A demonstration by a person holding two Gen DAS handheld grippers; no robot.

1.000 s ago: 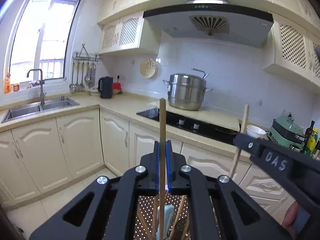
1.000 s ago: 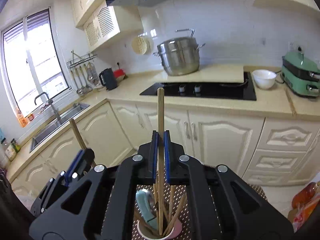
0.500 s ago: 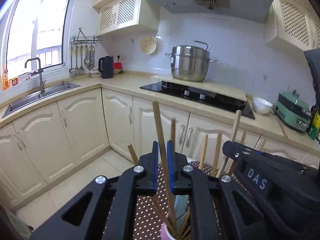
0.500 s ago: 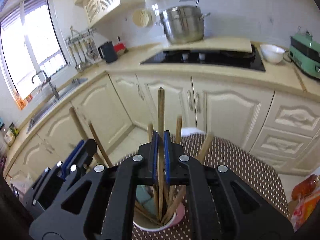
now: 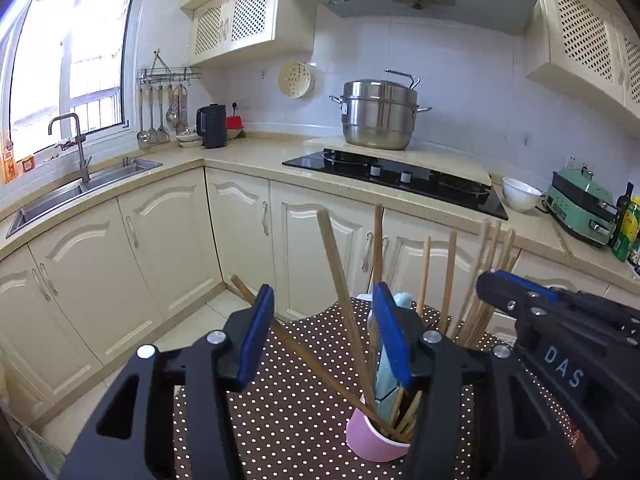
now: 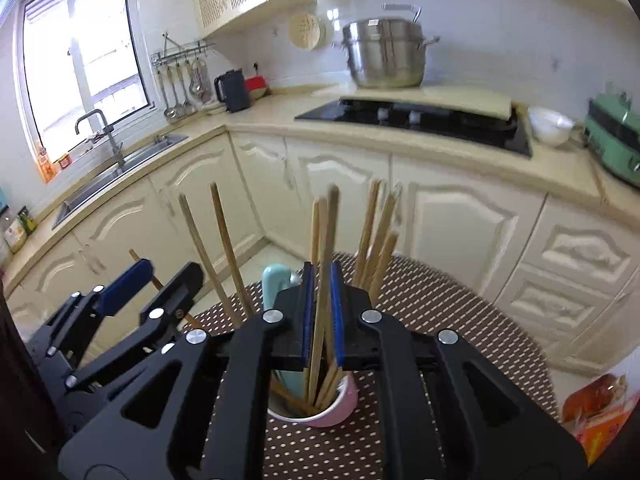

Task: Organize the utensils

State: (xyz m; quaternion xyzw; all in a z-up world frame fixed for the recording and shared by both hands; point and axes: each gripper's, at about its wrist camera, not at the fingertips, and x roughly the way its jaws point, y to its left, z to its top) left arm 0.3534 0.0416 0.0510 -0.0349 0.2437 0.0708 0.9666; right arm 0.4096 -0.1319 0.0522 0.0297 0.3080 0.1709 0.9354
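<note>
A pink cup stands on the dotted brown tablecloth. It holds several wooden chopsticks and a teal-handled utensil. My left gripper hovers just above the cup, its jaws opening wide. One chopstick leans free between them, its foot in the cup. My right gripper is over the cup too, its jaws opening a little. A chopstick stands in that narrow gap, and the pads do not press it. In the right wrist view the left gripper shows at the left.
Cream cabinets and a counter wrap around behind the table. On the counter are a sink, a black hob, a steel pot, a white bowl and a green appliance. An orange packet lies at the table's right.
Both grippers sank toward the cup with a chopstick each, and the sticks now stand in it. The left jaws spread wide and the right jaws parted slightly.
</note>
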